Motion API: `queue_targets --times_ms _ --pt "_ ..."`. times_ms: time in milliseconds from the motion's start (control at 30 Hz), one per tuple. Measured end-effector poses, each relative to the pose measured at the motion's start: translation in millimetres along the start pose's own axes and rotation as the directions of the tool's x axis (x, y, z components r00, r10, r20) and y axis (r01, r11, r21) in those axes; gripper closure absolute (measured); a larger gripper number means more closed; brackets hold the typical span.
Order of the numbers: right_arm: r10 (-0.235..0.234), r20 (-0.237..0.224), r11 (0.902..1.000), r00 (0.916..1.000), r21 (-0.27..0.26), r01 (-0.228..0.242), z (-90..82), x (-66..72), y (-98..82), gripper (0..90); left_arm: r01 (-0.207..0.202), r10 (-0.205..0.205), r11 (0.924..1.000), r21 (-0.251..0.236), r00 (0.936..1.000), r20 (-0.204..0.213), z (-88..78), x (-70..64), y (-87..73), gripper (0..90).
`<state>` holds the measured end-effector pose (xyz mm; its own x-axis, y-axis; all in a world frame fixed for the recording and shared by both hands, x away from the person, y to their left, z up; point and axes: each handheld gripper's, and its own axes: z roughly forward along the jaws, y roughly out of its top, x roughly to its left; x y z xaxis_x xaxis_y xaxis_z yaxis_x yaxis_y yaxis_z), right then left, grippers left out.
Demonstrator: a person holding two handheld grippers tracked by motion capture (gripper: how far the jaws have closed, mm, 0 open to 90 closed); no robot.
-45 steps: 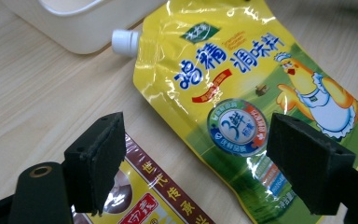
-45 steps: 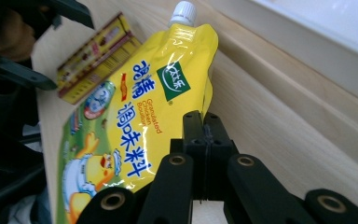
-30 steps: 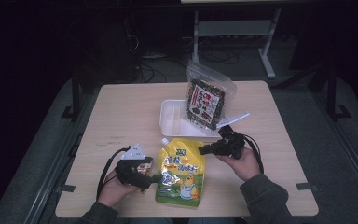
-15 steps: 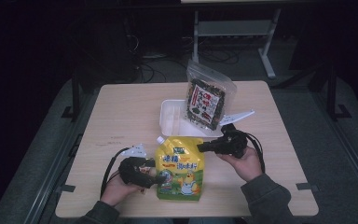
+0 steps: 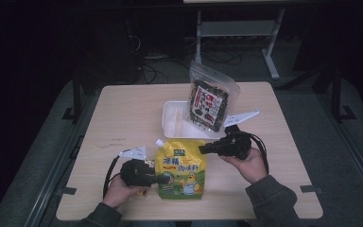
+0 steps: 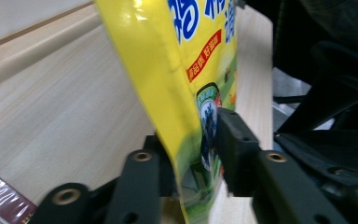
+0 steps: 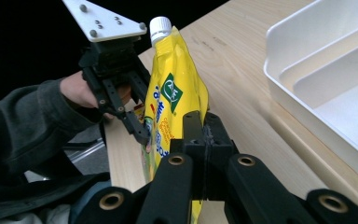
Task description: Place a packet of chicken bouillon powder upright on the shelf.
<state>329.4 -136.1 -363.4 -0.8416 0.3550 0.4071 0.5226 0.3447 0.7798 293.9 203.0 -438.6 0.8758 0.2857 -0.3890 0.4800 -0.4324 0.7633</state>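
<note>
A yellow spouted pouch (image 5: 182,168) with a white cap sits near the table's front edge, held from both sides. My left gripper (image 5: 163,178) grips its lower left edge. Its jaws have just been closing, and in the left gripper view they press on the pouch (image 6: 186,70) from both sides, so my left gripper (image 6: 196,154) is shut on it. My right gripper (image 5: 203,149) is shut on the upper right corner. The right gripper view shows the pouch (image 7: 175,93) pinched in my right gripper (image 7: 204,135), with the left gripper (image 7: 121,88) beyond.
A white compartment tray (image 5: 172,120) stands behind the pouch, and a dark snack bag (image 5: 210,101) leans in it. The tray (image 7: 317,70) lies to the right in the right gripper view. A small red-brown packet (image 6: 0,200) lies on the table by the left gripper.
My left gripper has edged right onto the pouch's left edge and its jaws have closed on it. The right gripper has kept its hold on the pouch's upper right corner.
</note>
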Motion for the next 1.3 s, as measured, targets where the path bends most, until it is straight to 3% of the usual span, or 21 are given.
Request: queue_targets --times_ms 100,200,333,433,633,733,867,1033,1300 --pt "-0.009 -0.012 0.9995 0.9999 0.032 0.010 1.7 -1.3 4.0 75.7 -0.002 0.003 0.9999 -0.015 0.9999 0.014 -0.5 -0.3 0.2 77.5" --pt "-0.022 -0.024 0.9960 0.9995 0.086 0.024 9.3 -1.6 9.1 73.4 -0.021 0.021 0.9997 -0.010 0.9997 0.011 -0.6 -2.3 1.7 78.2" --pt "-0.011 -0.067 0.9921 0.9977 0.124 0.019 20.3 -3.8 12.3 75.0 -0.028 0.029 0.9995 -0.010 0.9995 0.011 -0.8 -3.7 2.3 78.3" --pt "-0.007 -0.098 0.9901 0.9951 0.139 0.020 25.4 -4.0 13.7 85.2 -0.036 0.036 0.9993 -0.008 0.9993 -0.002 -1.4 -4.1 2.7 77.6" --pt "0.020 -0.139 0.9859 0.9901 0.167 0.004 26.2 -1.3 17.3 89.5 -0.042 0.041 0.9989 -0.021 0.9979 -0.049 -6.7 -4.3 3.7 66.4" --pt "0.038 -0.157 0.9866 0.9869 0.162 -0.013 25.6 -0.4 17.1 89.6 -0.031 0.027 0.9987 -0.041 0.9958 -0.088 -13.1 -3.1 3.5 55.7" --pt "0.051 -0.171 0.9878 0.9839 0.154 -0.025 23.1 3.3 17.7 89.7 -0.032 0.026 0.9986 -0.042 0.9897 -0.141 -21.0 -3.2 3.4 48.3" --pt "0.073 -0.205 0.9917 0.9760 0.118 -0.050 19.2 8.4 20.5 89.8 -0.045 0.037 0.9984 -0.033 0.9783 -0.204 -29.9 -4.2 2.5 44.6" --pt "0.089 -0.157 0.9958 0.9835 0.036 -0.085 7.6 12.8 32.2 89.7 -0.040 0.033 0.9989 -0.024 0.9673 -0.251 -36.9 -3.9 -0.3 42.2"
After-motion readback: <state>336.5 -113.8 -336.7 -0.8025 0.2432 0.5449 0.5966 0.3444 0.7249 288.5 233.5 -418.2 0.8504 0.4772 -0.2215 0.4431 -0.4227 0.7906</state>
